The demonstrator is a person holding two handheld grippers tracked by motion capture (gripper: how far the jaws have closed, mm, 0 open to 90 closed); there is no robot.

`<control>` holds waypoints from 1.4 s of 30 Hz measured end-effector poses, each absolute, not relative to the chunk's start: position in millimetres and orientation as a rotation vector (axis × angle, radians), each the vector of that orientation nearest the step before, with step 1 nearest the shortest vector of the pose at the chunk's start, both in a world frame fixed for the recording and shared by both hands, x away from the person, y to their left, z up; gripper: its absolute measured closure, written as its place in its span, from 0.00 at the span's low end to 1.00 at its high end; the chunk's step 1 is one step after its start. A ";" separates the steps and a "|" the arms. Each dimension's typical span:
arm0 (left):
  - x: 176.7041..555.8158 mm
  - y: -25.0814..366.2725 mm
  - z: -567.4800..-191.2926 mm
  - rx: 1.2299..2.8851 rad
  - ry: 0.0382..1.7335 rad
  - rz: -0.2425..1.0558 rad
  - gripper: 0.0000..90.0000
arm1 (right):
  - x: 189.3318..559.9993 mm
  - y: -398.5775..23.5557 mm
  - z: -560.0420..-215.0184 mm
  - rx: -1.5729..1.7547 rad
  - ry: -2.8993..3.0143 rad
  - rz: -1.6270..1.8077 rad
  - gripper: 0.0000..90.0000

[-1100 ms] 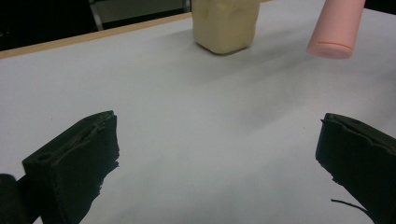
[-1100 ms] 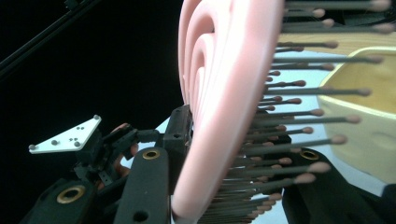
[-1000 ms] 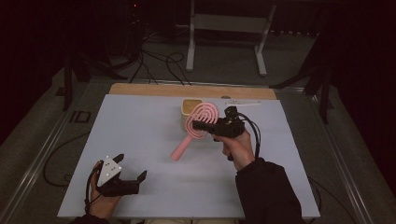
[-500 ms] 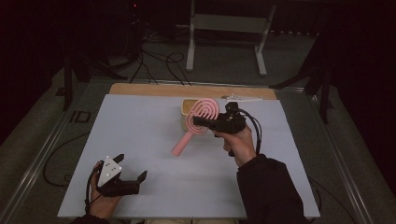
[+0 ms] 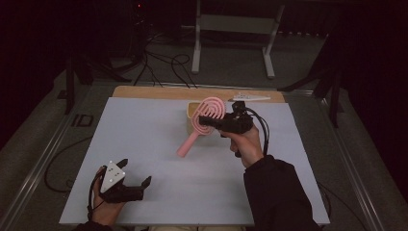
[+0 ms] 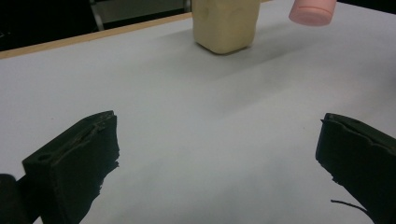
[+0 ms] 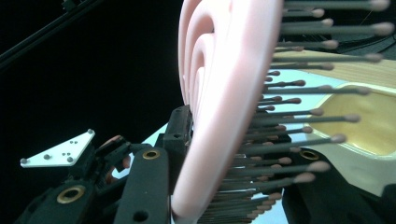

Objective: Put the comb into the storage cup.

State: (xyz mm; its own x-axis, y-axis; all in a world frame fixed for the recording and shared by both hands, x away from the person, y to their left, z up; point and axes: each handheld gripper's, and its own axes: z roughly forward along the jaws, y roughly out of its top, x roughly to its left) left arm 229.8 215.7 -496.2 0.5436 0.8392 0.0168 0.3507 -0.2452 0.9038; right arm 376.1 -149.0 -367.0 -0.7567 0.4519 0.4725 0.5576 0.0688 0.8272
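Your right gripper clamps its fingers on the round head of the pink plastic hairbrush, lifted over the tan container far on the white table; your left gripper rests near-left, fingers spread, empty.

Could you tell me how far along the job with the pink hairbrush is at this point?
Done: the right gripper has clamped the pink hairbrush by its head and lifted it. In hand: the brush hangs over the yellow box, handle slanting down. Left: setting it down, probably in the box. The left gripper rests open nearby.
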 end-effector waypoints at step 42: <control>229.6 215.7 -496.7 1.830 0.983 0.646 0.00 | 402.8 -154.0 -347.8 -1.108 -2.192 -1.835 0.71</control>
State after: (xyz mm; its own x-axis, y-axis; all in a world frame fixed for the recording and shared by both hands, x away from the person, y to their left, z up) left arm 229.6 215.7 -496.7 0.5416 0.8404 0.0202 0.3517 -0.2483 0.9026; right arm 402.8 -154.0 -347.8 -0.7365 0.4706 0.4859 0.5612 0.0241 0.8273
